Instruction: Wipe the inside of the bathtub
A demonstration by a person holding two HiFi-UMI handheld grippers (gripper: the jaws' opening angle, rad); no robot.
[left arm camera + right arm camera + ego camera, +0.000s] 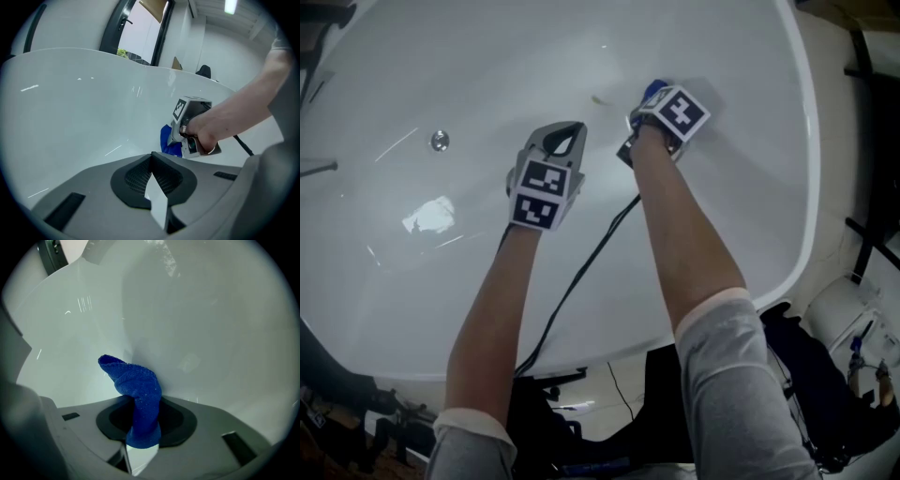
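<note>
The white bathtub (487, 75) fills the head view, with its drain (440, 141) at the left. My right gripper (652, 101) is shut on a blue cloth (656, 89) and holds it against the tub's inner wall at the far right. In the right gripper view the blue cloth (136, 380) sticks up from the shut jaws (140, 404), its tip touching the white wall. My left gripper (567, 133) hovers over the tub floor just left of the right one, shut with nothing in it (152, 158). The left gripper view shows the cloth (168, 140) under the right hand.
A small yellowish mark (600, 99) lies on the tub surface just left of the cloth. A black cable (581, 272) trails from the grippers over the near rim. The tub's right rim (811, 187) curves close by; dark gear and a white object (844, 309) sit outside it.
</note>
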